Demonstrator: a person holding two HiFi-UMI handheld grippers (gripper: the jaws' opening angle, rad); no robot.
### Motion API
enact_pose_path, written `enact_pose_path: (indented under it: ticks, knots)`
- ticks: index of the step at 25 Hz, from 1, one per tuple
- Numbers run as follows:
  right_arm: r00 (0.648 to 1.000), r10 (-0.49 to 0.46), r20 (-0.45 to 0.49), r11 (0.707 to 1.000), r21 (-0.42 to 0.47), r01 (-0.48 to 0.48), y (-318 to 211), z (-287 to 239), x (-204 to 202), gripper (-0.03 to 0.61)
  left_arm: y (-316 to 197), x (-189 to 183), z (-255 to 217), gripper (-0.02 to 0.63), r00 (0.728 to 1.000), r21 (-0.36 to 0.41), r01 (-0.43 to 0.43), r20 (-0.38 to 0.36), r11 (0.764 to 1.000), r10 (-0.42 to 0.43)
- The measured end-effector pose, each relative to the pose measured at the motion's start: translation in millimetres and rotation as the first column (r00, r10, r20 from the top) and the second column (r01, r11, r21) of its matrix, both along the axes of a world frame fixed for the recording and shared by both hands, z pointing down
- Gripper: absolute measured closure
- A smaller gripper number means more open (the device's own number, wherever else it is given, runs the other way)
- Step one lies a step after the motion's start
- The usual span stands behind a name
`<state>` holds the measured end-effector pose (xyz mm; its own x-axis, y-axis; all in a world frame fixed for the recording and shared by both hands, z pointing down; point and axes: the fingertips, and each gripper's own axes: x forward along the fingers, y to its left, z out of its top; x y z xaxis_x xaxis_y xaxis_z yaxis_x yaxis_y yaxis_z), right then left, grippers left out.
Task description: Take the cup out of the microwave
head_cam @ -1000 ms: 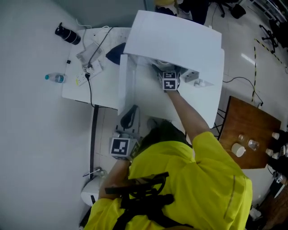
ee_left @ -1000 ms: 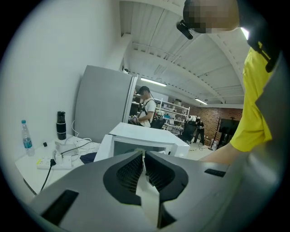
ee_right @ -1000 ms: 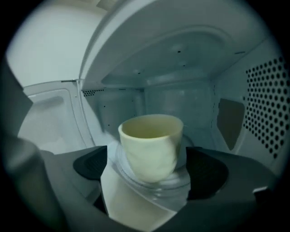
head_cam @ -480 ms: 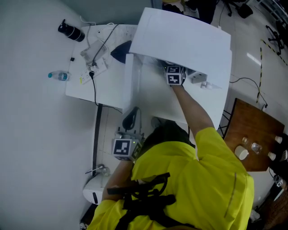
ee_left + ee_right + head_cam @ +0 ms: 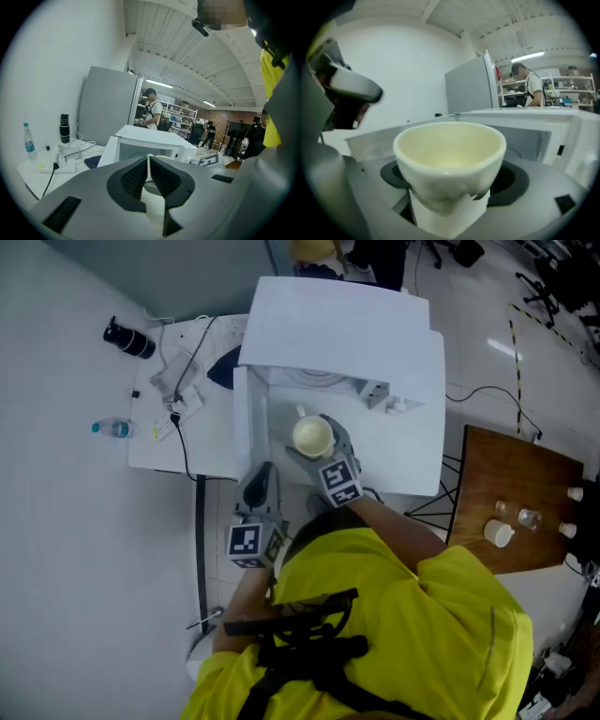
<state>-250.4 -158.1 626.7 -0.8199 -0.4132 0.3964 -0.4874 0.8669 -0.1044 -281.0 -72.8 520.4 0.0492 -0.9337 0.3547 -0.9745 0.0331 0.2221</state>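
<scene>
A cream cup [image 5: 312,435] [image 5: 450,150] hangs in the air in front of the white microwave [image 5: 337,324] [image 5: 534,122]. My right gripper [image 5: 315,442] [image 5: 449,190] is shut on its lower part, one pad on each side. The cup stands upright and looks empty. The microwave door [image 5: 247,418] stands open to the left. My left gripper [image 5: 262,474] [image 5: 149,161] is low at the left, below the door, shut with nothing in it. It points at the microwave [image 5: 145,140].
Left of the microwave, the white table [image 5: 155,442] carries a water bottle [image 5: 112,428], a black flask [image 5: 129,338] and a power strip with cables [image 5: 178,395]. A wooden table [image 5: 516,512] with small cups stands at the right. People stand by shelves [image 5: 152,110] far behind.
My right gripper has drawn back out of the microwave toward me, with the cup in it. The left gripper has stayed where it was.
</scene>
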Motion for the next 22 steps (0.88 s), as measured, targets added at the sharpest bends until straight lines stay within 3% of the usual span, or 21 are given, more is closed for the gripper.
enact_pose_path:
  ticks: [5,9,17,20,22]
  knots:
    - [0.998,-0.012,0.064,0.998,-0.059,0.016,73.4,-66.4,58.0,0.110,7.4,22.0,-7.2,0.596,0.998,0.022,-0.054,-0.008,0.998,0.055]
    - [0.998,0.014,0.064,0.999,-0.036,-0.011,87.8,-96.6,95.9,0.110,11.1,34.9,-13.1,0.596,0.996,0.036,-0.086,-0.025,0.996,0.086]
    - [0.988,0.154,0.034,0.986,0.055,-0.155,33.8,-102.6,164.4,0.110,7.9,45.1,-23.0,0.596,0.995,0.055,-0.087,-0.038,0.995,0.089]
    - [0.963,0.269,0.014,0.960,0.079,-0.269,-0.3,-97.8,221.3,0.110,2.7,54.2,-20.7,0.596,0.994,0.050,-0.102,-0.038,0.994,0.104]
    - [0.932,0.363,0.015,0.926,0.105,-0.362,-28.6,-95.2,264.3,0.110,-4.9,65.3,-17.6,0.596,0.990,0.043,-0.131,-0.039,0.990,0.133]
